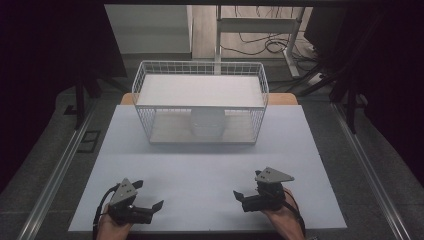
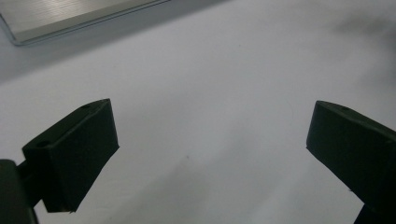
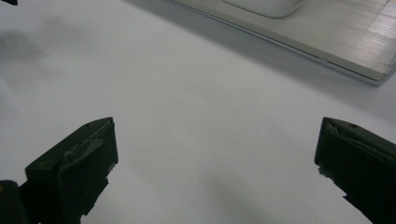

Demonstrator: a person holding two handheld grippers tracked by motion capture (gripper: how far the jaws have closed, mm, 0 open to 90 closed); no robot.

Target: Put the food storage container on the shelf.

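White wire basket point(image 1: 145, 80) shelters a white container point(image 1: 208, 123); each hand-held gripper gapes empty.

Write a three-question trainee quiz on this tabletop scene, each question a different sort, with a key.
1. True or false: the left gripper is shut on the white container.
2. Where does the white container stand? A) on top of the wire shelf rack B) on the rack's lower level C) on the table between the grippers
3. Fill in: the right gripper has its jaws ____.

Key: 1 false; 2 B; 3 open.
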